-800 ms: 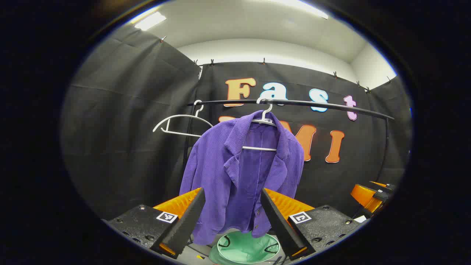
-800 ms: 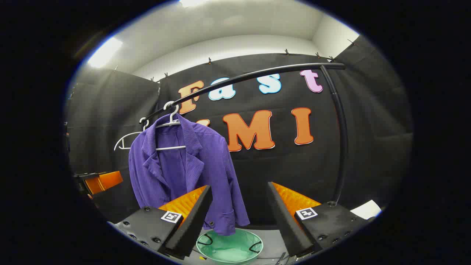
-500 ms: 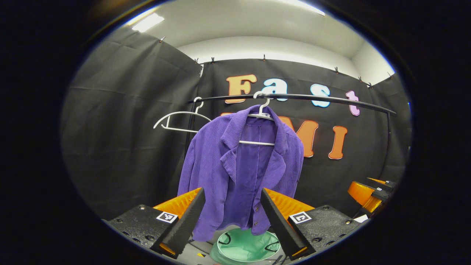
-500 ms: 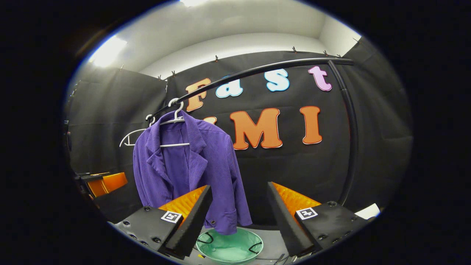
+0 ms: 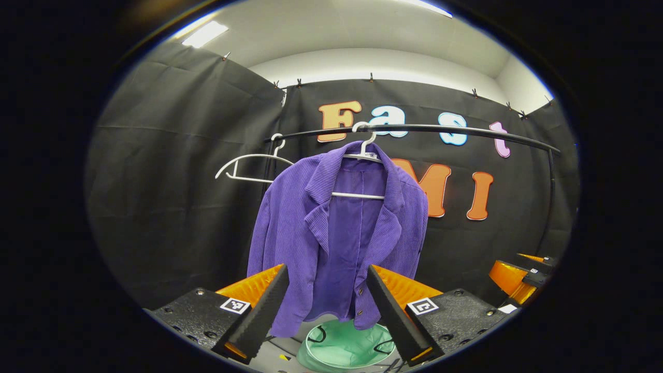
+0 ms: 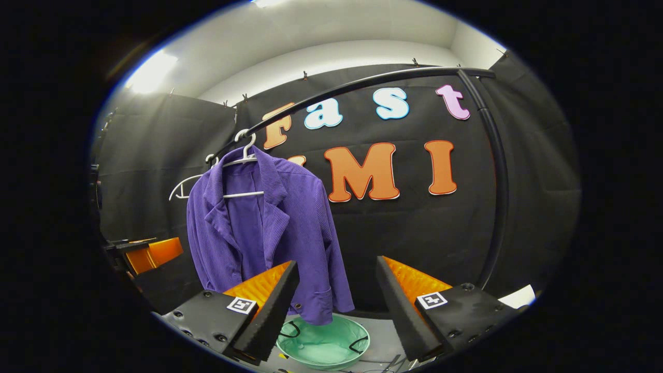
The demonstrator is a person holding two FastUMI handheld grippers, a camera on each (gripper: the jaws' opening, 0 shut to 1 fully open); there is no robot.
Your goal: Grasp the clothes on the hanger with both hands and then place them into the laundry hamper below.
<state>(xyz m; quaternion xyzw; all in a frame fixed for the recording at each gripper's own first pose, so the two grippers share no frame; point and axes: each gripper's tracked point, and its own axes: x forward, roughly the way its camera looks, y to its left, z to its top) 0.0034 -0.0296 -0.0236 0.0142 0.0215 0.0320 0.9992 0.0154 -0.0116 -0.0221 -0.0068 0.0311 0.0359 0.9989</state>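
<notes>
A purple corduroy jacket (image 5: 331,233) (image 6: 269,228) hangs on a white hanger (image 5: 362,155) (image 6: 241,158) from a black rail (image 5: 440,129) (image 6: 373,83). Straight below it on the floor sits a round green laundry hamper (image 5: 347,349) (image 6: 323,344). My left gripper (image 5: 323,311) is open, some way in front of the jacket's lower part, with nothing between its fingers. My right gripper (image 6: 336,308) is open too, off to the right of the jacket and apart from it. The right gripper (image 5: 520,277) also shows at the right edge of the left gripper view, and the left gripper (image 6: 147,254) at the left edge of the right gripper view.
A second, bare white hanger (image 5: 248,166) (image 6: 181,189) hangs on the rail left of the jacket. The rail's black upright post (image 6: 497,197) stands at the right. Black cloth walls close the booth behind and on both sides.
Both grippers have dropped a little, so the jacket and rail sit higher in each view. The jaws have stayed open and the jacket hangs as before.
</notes>
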